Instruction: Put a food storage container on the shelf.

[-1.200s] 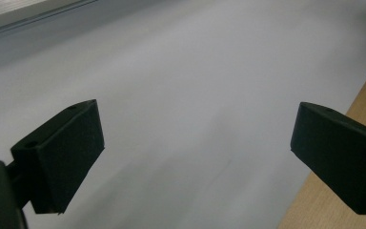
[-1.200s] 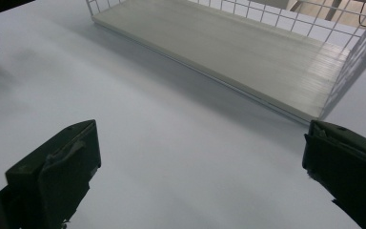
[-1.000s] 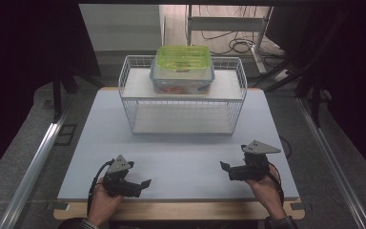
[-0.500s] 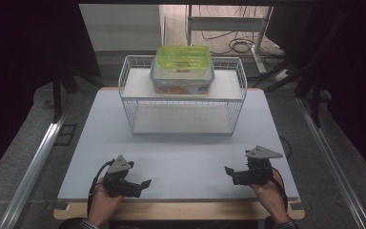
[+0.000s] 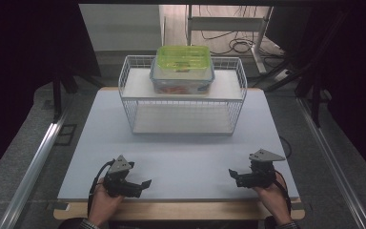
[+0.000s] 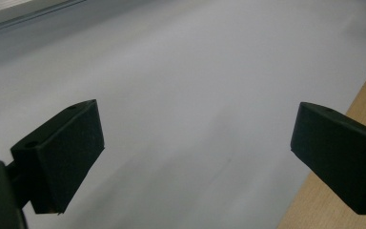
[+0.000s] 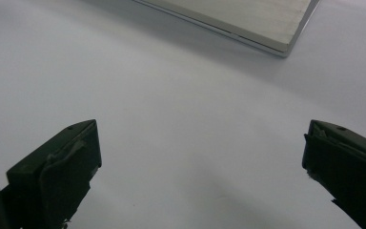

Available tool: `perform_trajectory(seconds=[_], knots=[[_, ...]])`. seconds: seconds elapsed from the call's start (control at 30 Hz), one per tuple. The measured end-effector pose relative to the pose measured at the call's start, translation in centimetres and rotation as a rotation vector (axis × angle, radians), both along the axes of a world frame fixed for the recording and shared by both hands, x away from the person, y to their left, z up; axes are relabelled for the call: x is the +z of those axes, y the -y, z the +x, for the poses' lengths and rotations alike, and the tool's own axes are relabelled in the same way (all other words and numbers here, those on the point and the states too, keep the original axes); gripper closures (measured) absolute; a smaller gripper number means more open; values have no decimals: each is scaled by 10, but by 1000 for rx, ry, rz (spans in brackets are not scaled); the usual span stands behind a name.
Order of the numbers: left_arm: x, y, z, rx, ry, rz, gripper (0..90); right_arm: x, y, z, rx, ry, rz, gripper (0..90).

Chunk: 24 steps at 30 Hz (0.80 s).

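Since a second ago the right gripper (image 5: 234,175) has slid back toward the near table edge while the clear plastic food container with the lime-green lid (image 5: 183,69) has stayed put — it sits on the top shelf of the white wire basket rack (image 5: 183,110), well apart from both tools. Left gripper (image 5: 144,184) rests at the near-left of the pale grey table mat (image 5: 186,148), jaws spread wide and empty, and the right one gapes empty too. Looks like the start step — next move likely calls for reaching both forward and up to flank the container's sides.
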State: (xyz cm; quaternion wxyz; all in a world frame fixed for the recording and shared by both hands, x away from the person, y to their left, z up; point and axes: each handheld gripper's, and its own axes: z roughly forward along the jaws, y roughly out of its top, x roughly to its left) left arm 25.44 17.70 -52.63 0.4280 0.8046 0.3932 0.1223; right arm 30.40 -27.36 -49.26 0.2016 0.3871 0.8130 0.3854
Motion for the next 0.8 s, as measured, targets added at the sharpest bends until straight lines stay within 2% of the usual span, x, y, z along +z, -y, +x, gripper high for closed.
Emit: perform_trajectory(seconds=[0.37,0.63,0.8], knots=[[-1,2,0,-8,-7,10,37,-10,2,4,1,-21,-17,0],[-2,3,0,-8,-7,13,36,-18,0,6,1,-69,-36,0],[-1,3,1,-11,-6,9,35,-21,-2,7,-1,-80,-53,0]])
